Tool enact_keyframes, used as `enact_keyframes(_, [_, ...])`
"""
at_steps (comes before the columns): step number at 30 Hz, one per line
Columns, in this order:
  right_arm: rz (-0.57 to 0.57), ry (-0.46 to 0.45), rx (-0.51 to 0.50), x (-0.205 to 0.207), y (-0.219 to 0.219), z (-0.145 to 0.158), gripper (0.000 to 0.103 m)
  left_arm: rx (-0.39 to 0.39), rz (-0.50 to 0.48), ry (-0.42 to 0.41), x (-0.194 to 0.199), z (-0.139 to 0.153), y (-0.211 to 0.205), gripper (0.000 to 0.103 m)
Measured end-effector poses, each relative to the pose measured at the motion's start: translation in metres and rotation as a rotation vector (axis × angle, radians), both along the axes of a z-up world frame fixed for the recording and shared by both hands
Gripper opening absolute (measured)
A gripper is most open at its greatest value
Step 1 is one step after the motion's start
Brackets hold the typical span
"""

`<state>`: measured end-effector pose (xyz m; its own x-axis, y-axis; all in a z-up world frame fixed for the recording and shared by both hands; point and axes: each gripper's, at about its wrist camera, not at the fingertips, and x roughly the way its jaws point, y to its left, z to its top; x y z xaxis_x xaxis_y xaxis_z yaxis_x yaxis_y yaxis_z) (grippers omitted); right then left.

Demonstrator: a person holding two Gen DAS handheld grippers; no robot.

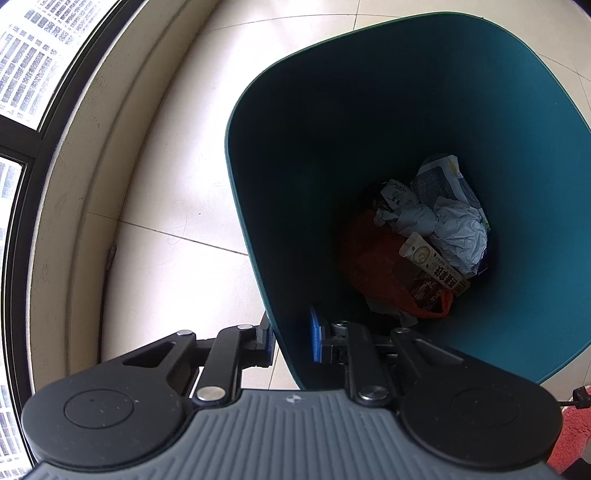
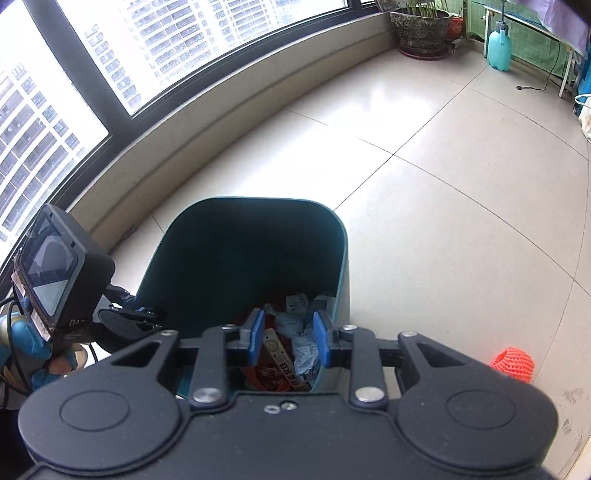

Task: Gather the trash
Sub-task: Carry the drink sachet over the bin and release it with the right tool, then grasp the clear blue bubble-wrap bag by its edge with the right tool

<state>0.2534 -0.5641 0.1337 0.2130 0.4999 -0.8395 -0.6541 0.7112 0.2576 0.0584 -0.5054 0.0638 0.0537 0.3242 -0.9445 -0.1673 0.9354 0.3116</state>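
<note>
I see a dark teal-blue bin (image 1: 369,110), same colour in & out. In it: an orange plastic bag (image 1: 373,266), pale grey-white crumpled paper (image 1: 458,229), a cream packet (image 1: 428,258) w/ black letters, a brown wrapper (image 1: 424,291). My gripper pads (image 2: 256,332) are bright blue, the arms black w/ silver bolts; left body is grey w/ stripes. Floor (image 2: 443,184) is shiny cream tiles w/ thin dark lines. An orange-red net ball (image 2: 513,363) w/ a mesh pattern. Window frame (image 2: 122,107) is black. Light blue bottle (image 2: 498,48), dark patterned plant pot (image 2: 421,27). Pink fuzzy mat (image 1: 572,435).
</note>
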Motion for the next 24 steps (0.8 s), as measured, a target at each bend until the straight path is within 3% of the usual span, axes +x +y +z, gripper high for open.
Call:
enact_keyframes(5, [-0.09, -0.015, -0.006, 0.012, -0.056, 0.001, 0.03, 0.023, 0.036, 0.03, 0.003, 0.003, -0.014, 0.019])
enact_keyframes(13, [-0.214, -0.007, -0.097, 0.011, -0.15, -0.019, 0.033, 0.021, 0.136, 0.033, 0.003, 0.0, -0.021, 0.019])
enact_keyframes(18, [-0.357, 0.039, -0.128, 0.014, -0.205, -0.06, 0.039, 0.026, 0.182, 0.011, 0.002, -0.001, -0.021, 0.019])
enact_keyframes(24, [-0.546, 0.172, -0.198, 0.026, -0.269, -0.145, 0.044, 0.03, 0.178, 0.005, -0.003, -0.002, -0.02, 0.019])
